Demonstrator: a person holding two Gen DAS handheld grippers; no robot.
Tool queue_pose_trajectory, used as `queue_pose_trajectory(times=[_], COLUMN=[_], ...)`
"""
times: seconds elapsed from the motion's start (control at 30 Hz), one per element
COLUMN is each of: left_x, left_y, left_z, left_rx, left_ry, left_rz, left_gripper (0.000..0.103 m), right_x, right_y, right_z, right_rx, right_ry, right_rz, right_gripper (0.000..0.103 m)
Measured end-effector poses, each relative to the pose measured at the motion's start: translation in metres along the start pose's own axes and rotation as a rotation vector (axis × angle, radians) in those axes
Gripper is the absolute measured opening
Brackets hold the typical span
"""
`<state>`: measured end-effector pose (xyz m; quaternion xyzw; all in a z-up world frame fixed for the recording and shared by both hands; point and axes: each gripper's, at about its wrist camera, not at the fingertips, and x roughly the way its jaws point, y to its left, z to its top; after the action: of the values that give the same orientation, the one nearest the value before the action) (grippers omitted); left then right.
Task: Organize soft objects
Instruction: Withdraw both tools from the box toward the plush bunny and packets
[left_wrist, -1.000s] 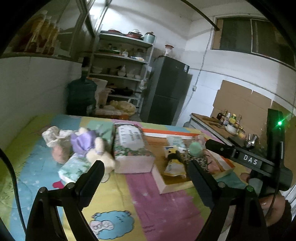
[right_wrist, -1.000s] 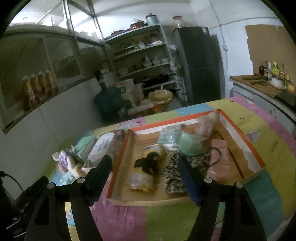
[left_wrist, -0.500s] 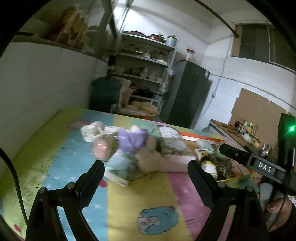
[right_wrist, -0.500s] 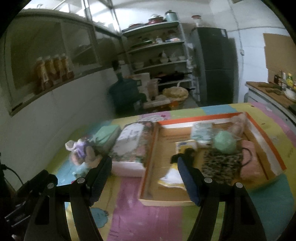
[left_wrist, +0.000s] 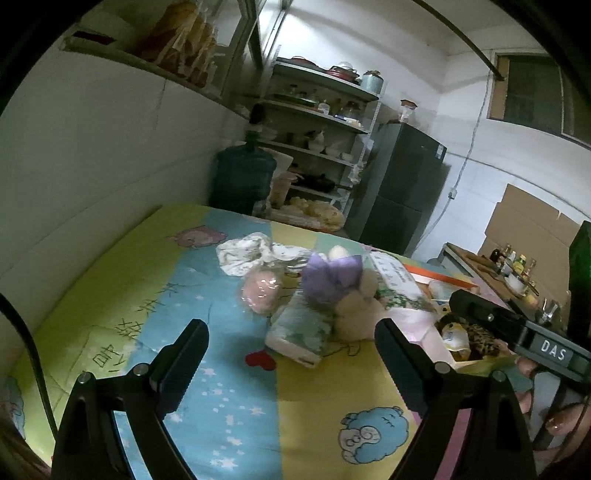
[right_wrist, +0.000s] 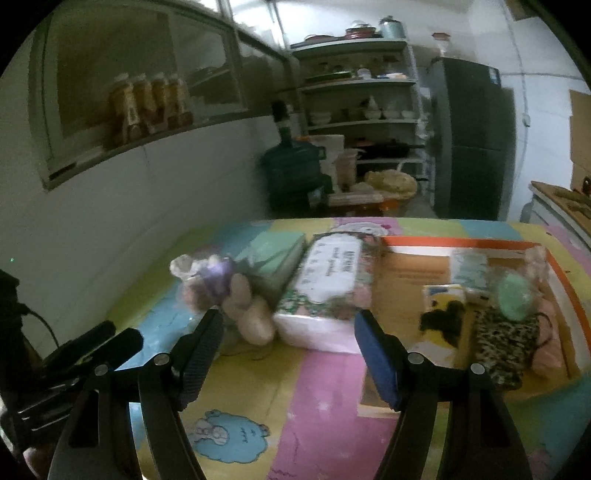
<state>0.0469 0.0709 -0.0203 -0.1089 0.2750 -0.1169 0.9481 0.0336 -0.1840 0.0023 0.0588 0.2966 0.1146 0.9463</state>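
A plush toy with a purple top (left_wrist: 332, 284) (right_wrist: 236, 295) lies on the colourful mat among a pink wrapped ball (left_wrist: 260, 293), a white cloth (left_wrist: 251, 253) and a small tissue pack (left_wrist: 301, 328). Beside them stands a floral tissue box (right_wrist: 328, 291) (left_wrist: 397, 284). To its right an orange-rimmed tray (right_wrist: 461, 242) holds a green ball (right_wrist: 515, 295), a leopard-print pouch (right_wrist: 506, 347) and other soft items. My left gripper (left_wrist: 291, 350) is open, short of the tissue pack. My right gripper (right_wrist: 288, 341) is open before the plush and the box.
The mat (left_wrist: 159, 295) runs along a white wall on the left. Behind the table stand a water jug (right_wrist: 295, 173), a shelf rack (right_wrist: 362, 96) and a dark fridge (right_wrist: 472, 136). A counter with bottles (left_wrist: 513, 262) is at the right.
Both grippers have swung left across the table. The tray has slid toward the right of both views, and the plush pile now lies ahead of the left gripper.
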Motion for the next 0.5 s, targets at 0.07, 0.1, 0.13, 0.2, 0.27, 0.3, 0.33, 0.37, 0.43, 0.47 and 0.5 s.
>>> queue_pose_trajectory(times=[0.07, 0.1, 0.13, 0.2, 0.27, 0.3, 0.33, 0.37, 0.43, 0.47, 0.5], left_x=[0.002, 0.003, 0.004, 0.007, 0.008, 0.009, 0.009, 0.01, 0.012, 0.013, 0.014], left_y=[0.004, 0.006, 0.008, 0.011, 0.015, 0.017, 0.019, 0.02, 0.023, 0.024, 0.025], left_z=[0.0, 0.0, -0.001, -0.002, -0.003, -0.004, -0.004, -0.005, -0.007, -0.007, -0.007], left_rx=[-0.005, -0.008, -0.01, -0.013, -0.015, -0.017, -0.018, -0.018, -0.015, -0.015, -0.017], left_ry=[0.004, 0.007, 0.01, 0.017, 0.022, 0.027, 0.03, 0.034, 0.042, 0.047, 0.053], left_rz=[0.001, 0.001, -0.001, -0.001, 0.0, -0.001, -0.001, -0.001, -0.001, -0.002, -0.004], left_gripper=[0.091, 0.091, 0.091, 0.091, 0.091, 0.091, 0.091, 0.091, 0.091, 0.091, 0.091], right_x=[0.004, 0.007, 0.01, 0.016, 0.023, 0.029, 0.033, 0.037, 0.046, 0.051, 0.056], right_y=[0.007, 0.012, 0.015, 0.024, 0.031, 0.035, 0.038, 0.04, 0.045, 0.048, 0.051], right_z=[0.0, 0.0, 0.001, 0.001, 0.001, 0.001, 0.002, 0.002, 0.004, 0.005, 0.006], right_rx=[-0.023, -0.039, -0.054, -0.085, -0.115, -0.137, -0.152, -0.167, -0.199, -0.217, -0.233], right_ry=[0.01, 0.015, 0.018, 0.027, 0.039, 0.049, 0.057, 0.065, 0.076, 0.08, 0.086], right_rz=[0.017, 0.027, 0.037, 0.056, 0.067, 0.072, 0.074, 0.077, 0.085, 0.089, 0.088], right_gripper=[0.075, 0.075, 0.075, 0.075, 0.075, 0.075, 0.075, 0.075, 0.075, 0.075, 0.075])
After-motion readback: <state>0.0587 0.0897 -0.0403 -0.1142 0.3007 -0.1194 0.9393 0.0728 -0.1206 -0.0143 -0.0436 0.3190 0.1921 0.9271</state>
